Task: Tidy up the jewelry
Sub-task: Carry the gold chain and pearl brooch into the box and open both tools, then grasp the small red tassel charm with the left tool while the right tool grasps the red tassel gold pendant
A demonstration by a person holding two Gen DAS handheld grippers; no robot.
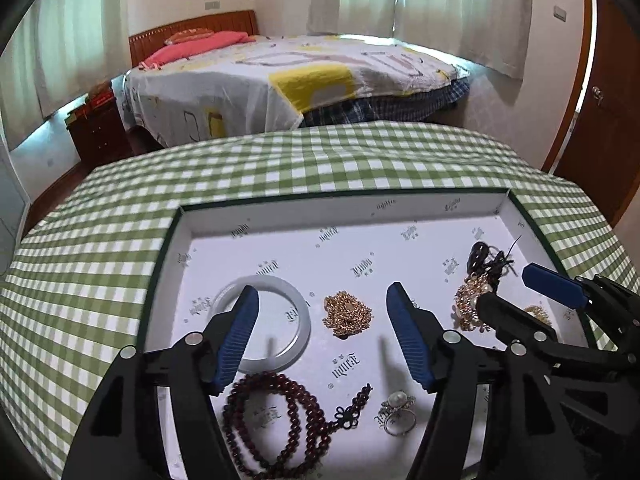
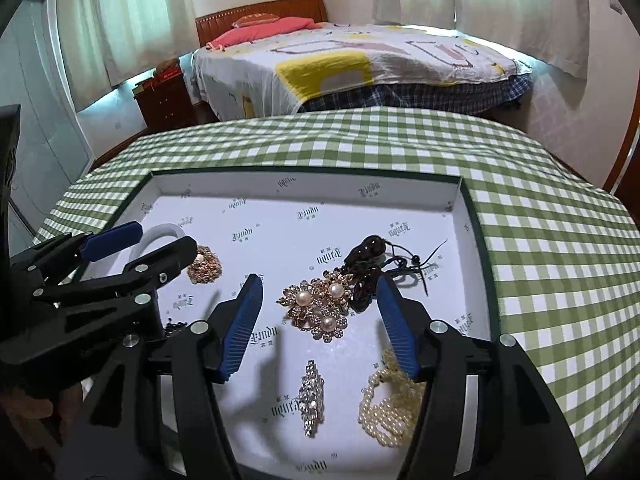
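My left gripper [image 1: 322, 289] stands open over the white lined tray [image 1: 340, 196], nothing between its pads. Just ahead of it lies a heap of gold chain [image 1: 347, 314]. A white bangle [image 1: 298, 308] sits under its left finger, with a dark red bead strand [image 1: 272, 412] and a pearl ring [image 1: 396, 408] nearer me. My right gripper [image 2: 319, 280] is open above a gold pearl brooch [image 2: 320, 308], not touching it. A rhinestone clip [image 2: 312, 396], a pearl strand [image 2: 384, 408] and a dark corded pendant [image 2: 368, 252] lie around it.
The tray rests on a table with a green checked cloth [image 2: 540, 240]. Each gripper shows in the other's view, close alongside: the right gripper [image 1: 504, 285] and the left gripper [image 2: 165, 237]. A bed [image 1: 300, 76] and a door [image 1: 600, 120] stand beyond the table.
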